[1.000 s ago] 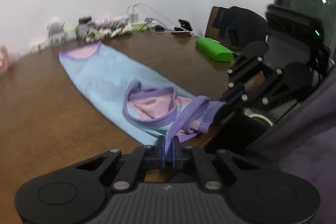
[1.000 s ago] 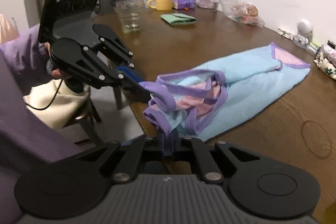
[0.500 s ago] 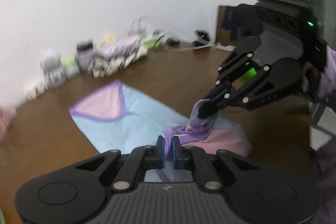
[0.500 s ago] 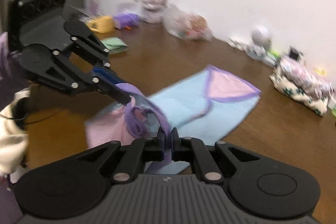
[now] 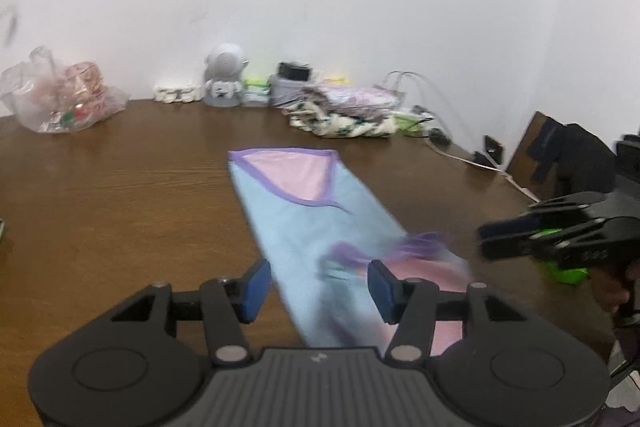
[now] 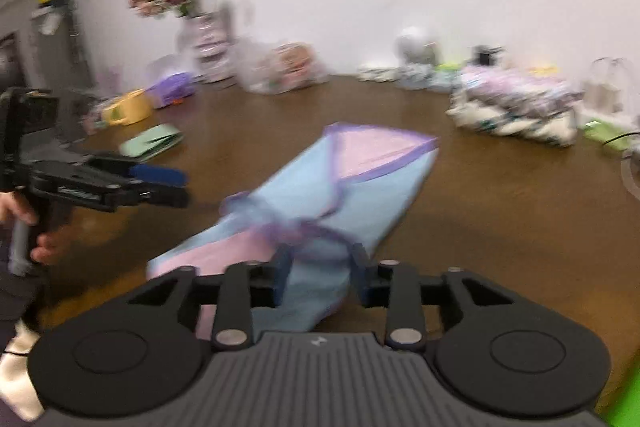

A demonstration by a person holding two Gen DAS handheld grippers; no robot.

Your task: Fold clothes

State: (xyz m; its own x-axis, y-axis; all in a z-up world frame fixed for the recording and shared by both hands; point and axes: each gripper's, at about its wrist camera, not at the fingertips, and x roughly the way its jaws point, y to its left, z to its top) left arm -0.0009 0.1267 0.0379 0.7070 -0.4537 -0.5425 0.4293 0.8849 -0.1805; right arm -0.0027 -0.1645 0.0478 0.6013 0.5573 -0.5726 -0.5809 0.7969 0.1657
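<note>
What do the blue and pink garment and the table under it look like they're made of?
The garment looks like a thin, soft knit or mesh fabric with a matte finish: it lies limp and flat, with a purple trim binding its edges. Motion blur hides the weave, so the fibre is uncertain. The table looks like brown wood or wood veneer with a smooth, slightly glossy finish: grain lines run along it.

The room light is soft and even with weak shadows on the brown wooden table [image 5: 120,211], both round fisheye pictures bend and go dark at the corners, and the light blue and pink cloth [image 6: 360,183] looks smeared with blur, most in the right wrist view.
</note>
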